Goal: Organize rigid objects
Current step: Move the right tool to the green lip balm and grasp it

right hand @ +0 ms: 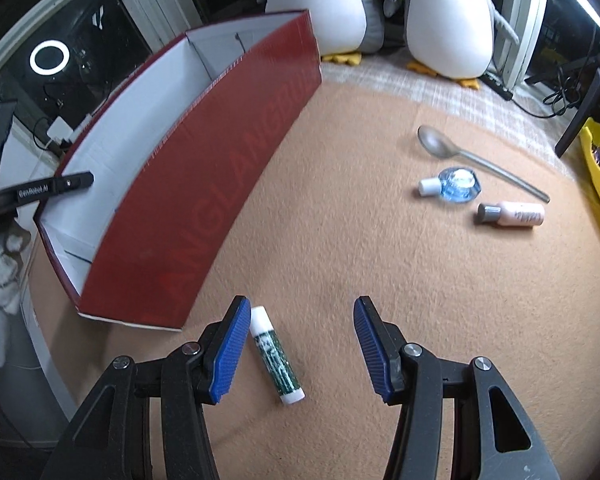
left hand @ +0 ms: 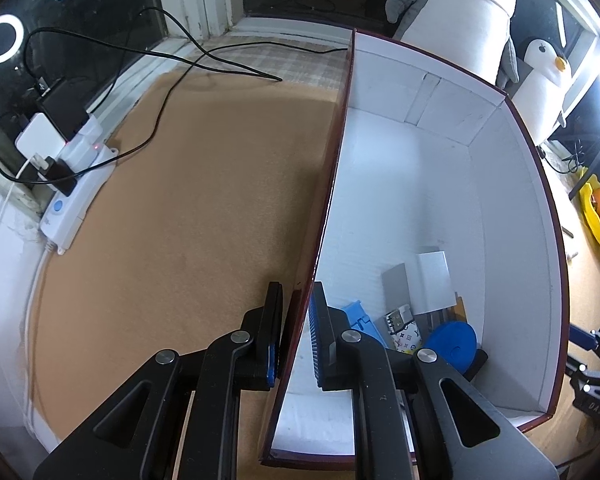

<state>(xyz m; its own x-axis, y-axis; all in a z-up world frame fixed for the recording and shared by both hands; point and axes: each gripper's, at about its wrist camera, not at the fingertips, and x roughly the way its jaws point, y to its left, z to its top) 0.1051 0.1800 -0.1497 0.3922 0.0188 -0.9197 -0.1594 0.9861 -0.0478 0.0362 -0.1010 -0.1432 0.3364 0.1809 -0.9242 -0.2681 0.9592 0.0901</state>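
1. Left gripper (left hand: 296,340): ribbed blue pads on black fingers, straddling the thin left wall of the box (left hand: 512,248), one finger outside, one inside; narrow gap, wall not clearly pinched.
2. Box: glossy dark-red cardboard outside, matte white inside, long and rectangular, resting on the tan felt-like worktop (left hand: 188,208).
3. Inside the box, at its near end: flat grey cards (left hand: 432,280), a round blue disc (left hand: 454,344), a blue plastic piece (left hand: 358,318), a small patterned case (left hand: 406,336).
4. Right gripper (right hand: 300,348): fingers spread wide, holding nothing, hovering over a lip-balm tube (right hand: 276,356) lying just beside the left pad.
5. Farther right on the worktop: a dull metal spoon (right hand: 476,160), a faceted clear-blue glass bottle (right hand: 456,184), a pale pink cylindrical bottle (right hand: 512,214) lying flat, all near each other.
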